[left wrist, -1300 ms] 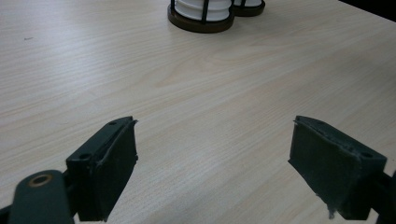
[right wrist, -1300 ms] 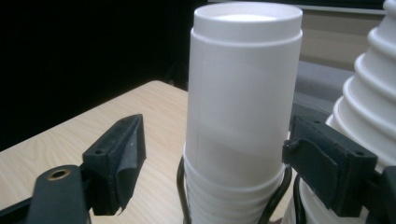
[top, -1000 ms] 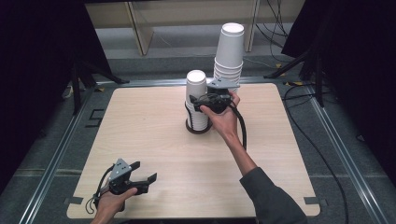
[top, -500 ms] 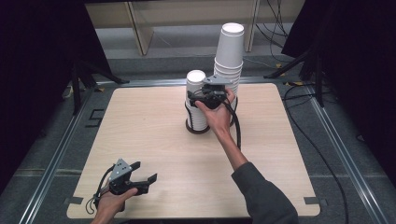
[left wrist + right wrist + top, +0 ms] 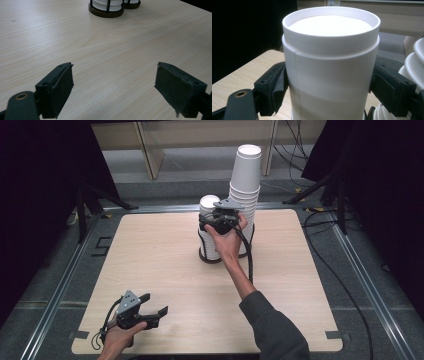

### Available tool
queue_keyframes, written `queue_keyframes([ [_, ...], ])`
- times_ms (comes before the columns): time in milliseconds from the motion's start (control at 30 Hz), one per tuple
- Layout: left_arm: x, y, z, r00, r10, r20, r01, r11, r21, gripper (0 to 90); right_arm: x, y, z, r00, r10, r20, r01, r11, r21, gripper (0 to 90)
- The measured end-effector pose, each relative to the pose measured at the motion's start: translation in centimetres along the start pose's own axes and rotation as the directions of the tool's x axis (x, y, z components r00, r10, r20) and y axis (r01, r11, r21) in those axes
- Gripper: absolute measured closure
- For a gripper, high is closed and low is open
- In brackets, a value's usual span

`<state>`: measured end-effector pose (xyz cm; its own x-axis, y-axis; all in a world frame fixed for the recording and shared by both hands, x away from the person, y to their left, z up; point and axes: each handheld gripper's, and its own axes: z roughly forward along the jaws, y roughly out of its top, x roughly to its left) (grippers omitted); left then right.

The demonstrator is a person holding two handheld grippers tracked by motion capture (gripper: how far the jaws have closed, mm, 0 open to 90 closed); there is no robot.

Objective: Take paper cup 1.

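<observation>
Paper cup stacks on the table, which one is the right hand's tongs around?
The shorter stack of white paper cups, left of the taller white stack; the right tongs straddle its top cup.

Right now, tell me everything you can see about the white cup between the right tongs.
The white cup looks like paper, plain, with a thin vertical side seam. It stands upside down, its recessed base facing up inside a raised rim, topping the shorter stack in a dark wire holder near the table's far middle, left of a taller stack. The right tongs have a black pad against each side of it, apparently gripping; whether it has lifted off the stack is unclear.
</observation>
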<state>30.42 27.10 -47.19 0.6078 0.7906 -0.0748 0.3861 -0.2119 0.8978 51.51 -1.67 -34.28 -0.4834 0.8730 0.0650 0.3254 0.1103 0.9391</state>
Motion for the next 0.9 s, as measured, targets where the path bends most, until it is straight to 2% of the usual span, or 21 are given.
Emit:
queue_keyframes([
  [67,0.0,0.0,0.0,1.0000,0.000,0.000,0.000,1.0000,0.001,14.5,0.2,0.0,0.3,0.9998,0.016,0.008,-0.016,1.000,0.004,17.6],
  [133,0.0,0.0,0.0,1.0000,-0.003,-0.001,0.003,1.0000,-0.001,14.5,0.2,0.0,0.3,0.9998,0.005,0.021,-0.005,1.000,0.008,17.5],
  [267,0.0,0.0,-0.1,1.0000,-0.004,-0.006,0.004,1.0000,0.005,14.5,0.4,0.0,0.8,0.9989,0.036,0.029,-0.036,0.999,0.004,17.1],
  [300,-0.1,0.0,-0.1,0.9998,-0.015,-0.011,0.015,0.9999,0.007,14.5,0.4,0.0,0.8,0.9990,0.022,0.038,-0.022,1.000,0.008,17.2],
  [333,-0.1,0.0,-0.1,0.9998,-0.019,-0.011,0.019,0.9998,0.004,14.5,0.5,0.1,0.9,0.9983,0.042,0.040,-0.042,0.999,0.005,17.6],
  [400,-0.1,0.0,-0.1,0.9998,-0.016,-0.012,0.016,0.9998,0.007,14.5,0.6,0.1,0.9,0.9979,0.044,0.047,-0.045,0.999,0.012,18.3],
  [667,-0.1,0.0,-0.1,0.9998,-0.017,-0.012,0.017,0.9998,0.006,14.5,0.5,0.4,0.7,0.9982,0.037,0.046,-0.037,0.999,0.010,19.9],
  [700,-0.1,0.0,-0.1,0.9998,-0.017,-0.012,0.017,0.9998,0.006,14.5,0.5,0.6,0.6,0.9982,0.044,0.041,-0.044,0.999,-0.011,20.4],
  [900,-0.1,0.0,-0.1,0.9998,-0.017,-0.012,0.017,0.9998,0.007,14.5,0.6,1.8,-0.2,0.9990,0.034,0.031,-0.033,0.999,-0.033,20.6],
])
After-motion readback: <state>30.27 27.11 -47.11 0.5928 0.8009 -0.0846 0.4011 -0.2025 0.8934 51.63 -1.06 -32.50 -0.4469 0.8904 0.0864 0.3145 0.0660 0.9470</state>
